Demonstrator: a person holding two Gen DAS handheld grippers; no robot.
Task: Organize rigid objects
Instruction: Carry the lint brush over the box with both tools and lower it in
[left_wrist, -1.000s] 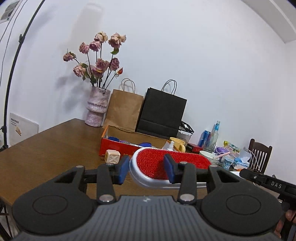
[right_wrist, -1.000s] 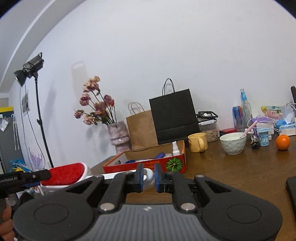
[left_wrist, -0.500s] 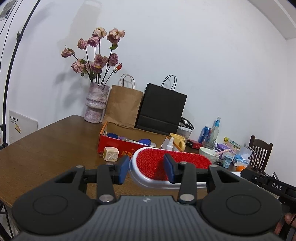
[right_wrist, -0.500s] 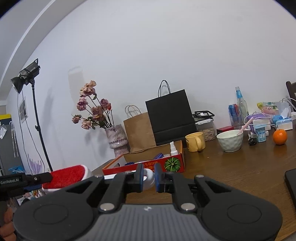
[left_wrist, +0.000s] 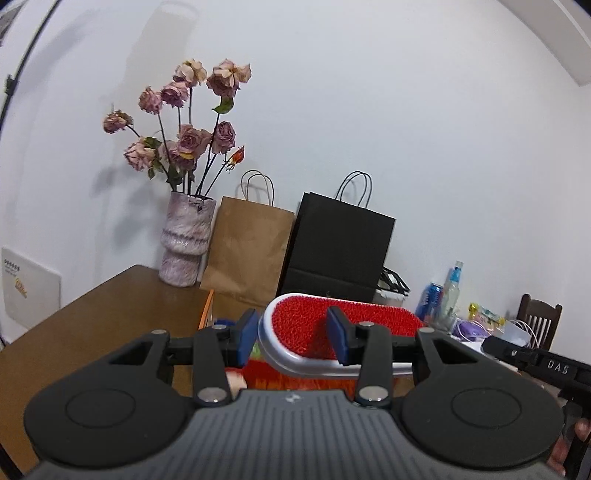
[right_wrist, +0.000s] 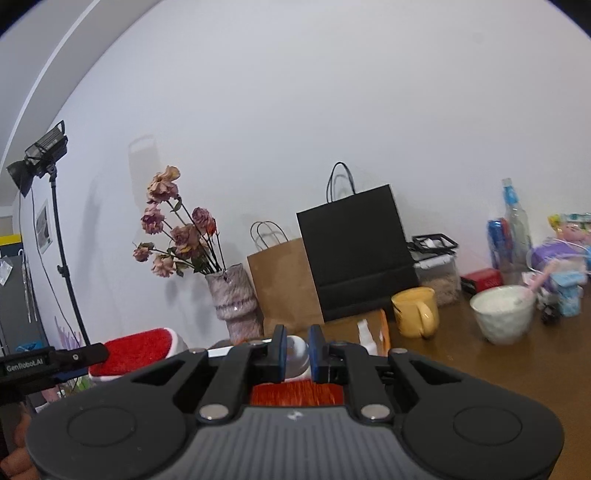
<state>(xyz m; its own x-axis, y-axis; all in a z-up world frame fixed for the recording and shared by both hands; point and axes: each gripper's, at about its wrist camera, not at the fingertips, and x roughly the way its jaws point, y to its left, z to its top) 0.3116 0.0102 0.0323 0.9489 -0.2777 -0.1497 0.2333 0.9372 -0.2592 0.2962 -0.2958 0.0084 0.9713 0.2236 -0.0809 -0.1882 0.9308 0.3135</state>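
Observation:
A lint brush with a red bristle pad (left_wrist: 314, 325) and a white body hangs level in the air, held at both ends. My left gripper (left_wrist: 293, 336) is shut on its head. My right gripper (right_wrist: 295, 359) is shut on the white handle (right_wrist: 297, 345), and the red head (right_wrist: 136, 347) shows at the left of that view. An open red cardboard box (left_wrist: 267, 373) lies on the brown table (left_wrist: 92, 325) right beneath the brush, mostly hidden by the gripper bodies; its red wall (right_wrist: 295, 393) shows under my right fingers. A small wooden cube (left_wrist: 235, 383) peeks out beside the box.
Behind the box stand a vase of dried roses (left_wrist: 186, 243), a brown paper bag (left_wrist: 247, 254) and a black paper bag (left_wrist: 336, 251). To the right are a yellow mug (right_wrist: 415, 312), a white bowl (right_wrist: 504, 314), bottles (right_wrist: 515, 229) and clutter. A chair (left_wrist: 537, 314) and a light stand (right_wrist: 55, 221) flank the table.
Both grippers have carried the brush forward and a little upward toward the bags. The red box has slid from ahead of the fingers to beneath them. Both grips are unchanged.

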